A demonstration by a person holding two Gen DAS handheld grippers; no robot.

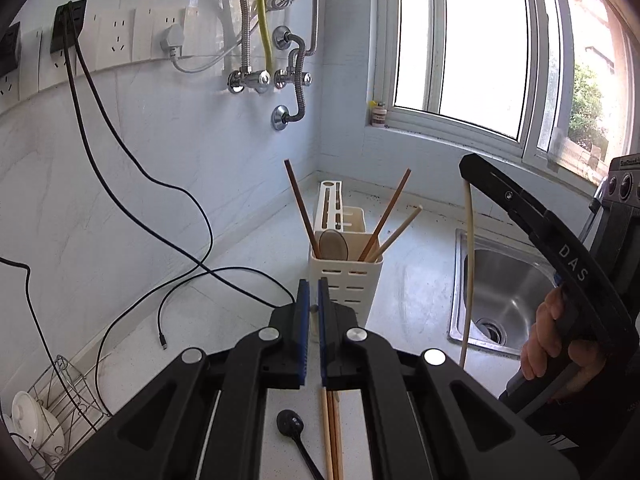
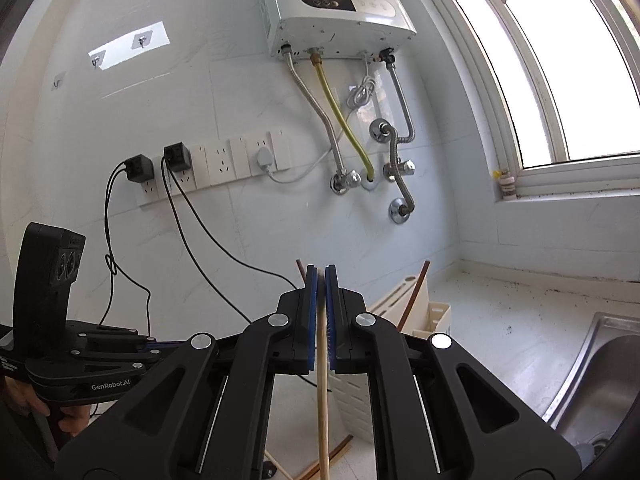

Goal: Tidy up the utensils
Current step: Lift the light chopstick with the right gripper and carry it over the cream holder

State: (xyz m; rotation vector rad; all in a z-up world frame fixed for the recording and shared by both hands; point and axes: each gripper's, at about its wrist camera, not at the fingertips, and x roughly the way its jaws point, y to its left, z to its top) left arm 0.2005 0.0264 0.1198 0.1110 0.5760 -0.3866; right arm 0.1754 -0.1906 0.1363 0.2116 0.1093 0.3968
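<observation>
A: Pale chopstick point(image 2: 322, 380) pinched upright between the blue pads of the right gripper point(image 2: 321, 276), long end hanging down toward six o'clock. Held high over the sink's near rim, at about three o'clock from the holder in the left view.

B: And the holder?

A: White slotted holder point(image 1: 352, 280) dead ahead of the left gripper point(image 1: 313, 292), at twelve o'clock. Already loaded with three chopsticks and a wooden spoon, leaning outward.

B: Best way in, then?

A: Probably: carry across toward nine o'clock, line the lower tip over a free gap between the leaning sticks, lower straight, release only once the tip is well inside. Worth keeping vertical, since a tilt could snag the rim or knock the others.

B: Left side?

A: Jaws nearly together, thin slit between. Hard to say whether anything is caught there. More chopsticks point(image 1: 332, 432) and a black spoon point(image 1: 290, 424) flat on the counter beneath, at six o'clock.

B: Surroundings?

A: Pale speckled counter point(image 1: 248, 264), steel sink point(image 1: 460, 240) at three o'clock, black cables point(image 1: 120, 152) trailing from wall sockets at ten, wire rack point(image 1: 60, 392) with white crockery at seven. Water heater point(image 2: 336, 20) with hoses on the wall at twelve, bright window point(image 2: 560, 80) at two.
</observation>
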